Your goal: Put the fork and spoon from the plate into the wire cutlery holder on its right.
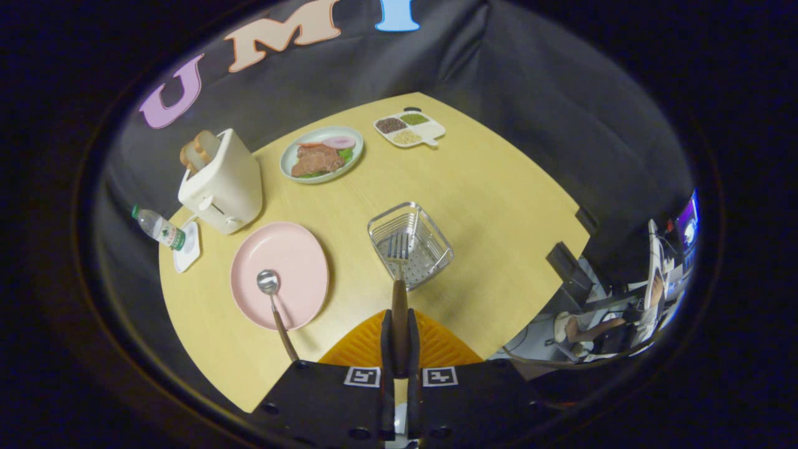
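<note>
My fingers (388, 340) pinch the fork (399, 274) by its handle, tines at twelve o'clock over the wire cutlery holder (410, 245). At ten o'clock I see the spoon (274, 299) on the pink plate (299, 249).

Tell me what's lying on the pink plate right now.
Only the spoon lies on the pink plate, its handle running off the near rim. The gripper holds the fork over the wire cutlery holder. The spoon covers the plate beneath it.

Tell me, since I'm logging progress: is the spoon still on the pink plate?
Yes. The spoon lies on the pink plate, handle over its rim, while the gripper holds the fork above the wire holder.
</note>
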Demonstrator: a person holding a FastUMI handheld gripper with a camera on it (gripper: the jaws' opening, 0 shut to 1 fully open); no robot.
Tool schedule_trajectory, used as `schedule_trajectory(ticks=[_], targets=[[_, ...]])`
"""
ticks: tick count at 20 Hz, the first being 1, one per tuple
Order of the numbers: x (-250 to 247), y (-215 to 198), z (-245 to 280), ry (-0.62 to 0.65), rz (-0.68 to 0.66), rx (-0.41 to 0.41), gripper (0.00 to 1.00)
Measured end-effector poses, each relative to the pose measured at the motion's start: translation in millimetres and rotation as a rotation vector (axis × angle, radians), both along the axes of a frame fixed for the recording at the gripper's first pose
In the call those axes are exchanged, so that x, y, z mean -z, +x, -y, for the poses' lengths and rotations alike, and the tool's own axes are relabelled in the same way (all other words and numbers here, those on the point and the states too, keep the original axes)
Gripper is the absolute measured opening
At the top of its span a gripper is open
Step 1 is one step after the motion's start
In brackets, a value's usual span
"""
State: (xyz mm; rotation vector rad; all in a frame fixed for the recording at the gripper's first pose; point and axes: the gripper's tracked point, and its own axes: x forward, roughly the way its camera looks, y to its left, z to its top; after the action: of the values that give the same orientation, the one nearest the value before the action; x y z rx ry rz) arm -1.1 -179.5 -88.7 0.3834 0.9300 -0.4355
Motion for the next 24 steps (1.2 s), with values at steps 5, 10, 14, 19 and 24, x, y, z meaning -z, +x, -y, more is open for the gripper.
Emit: schedule_trajectory(ticks=[5, 10, 14, 19, 24], targets=[[14, 9, 15, 0.029, -0.117, -0.014, 0.11], [21, 23, 23, 0.087, -0.159, -0.011, 0.12], [21, 33, 30, 0.102, -0.166, -0.009, 0.17], [13, 40, 37, 0.062, -0.144, -0.009, 0.42], [-1, 40, 38, -0.038, -0.104, -0.036, 0.73]])
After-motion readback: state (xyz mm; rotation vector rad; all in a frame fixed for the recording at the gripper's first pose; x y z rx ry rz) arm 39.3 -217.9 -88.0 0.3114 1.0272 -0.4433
